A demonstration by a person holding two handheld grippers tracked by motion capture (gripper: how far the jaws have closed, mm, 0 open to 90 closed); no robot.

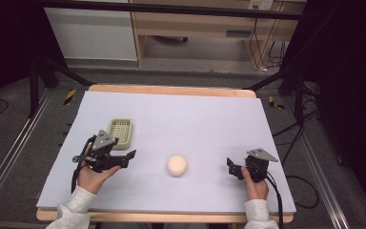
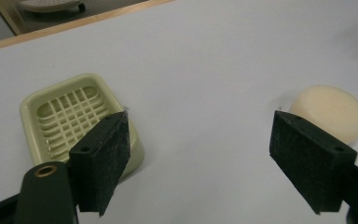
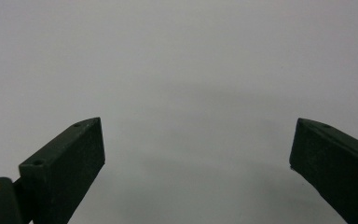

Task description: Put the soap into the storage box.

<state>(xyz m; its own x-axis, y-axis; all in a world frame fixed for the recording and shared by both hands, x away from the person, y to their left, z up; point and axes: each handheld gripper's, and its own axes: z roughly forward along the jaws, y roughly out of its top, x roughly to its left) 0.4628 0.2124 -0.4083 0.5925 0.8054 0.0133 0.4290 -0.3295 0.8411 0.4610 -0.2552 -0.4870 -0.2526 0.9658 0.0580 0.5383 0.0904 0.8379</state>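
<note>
A round cream soap bar [image 1: 177, 165] lies on the white table top [image 1: 195, 119], near the front middle. A pale green slatted soap dish [image 1: 120, 132] sits to its left and farther back, with nothing in it. My left gripper [image 1: 127, 160] hovers just in front of the dish, pointing right toward the soap, jaws open and apart from both. In the left gripper view the dish [image 2: 70, 116] is behind the left jaw and the soap [image 2: 331, 112] behind the right jaw, with the left gripper [image 2: 200, 123] bare between. My right gripper [image 1: 232, 168] is open to the right of the soap; its view has the right gripper [image 3: 198, 123] over bare table.
The table's wooden rim [image 1: 171, 90] runs along the far edge. Black frame rails and cables [image 1: 286, 138] lie beyond the right side. A wooden desk [image 1: 195, 28] stands behind the table.
</note>
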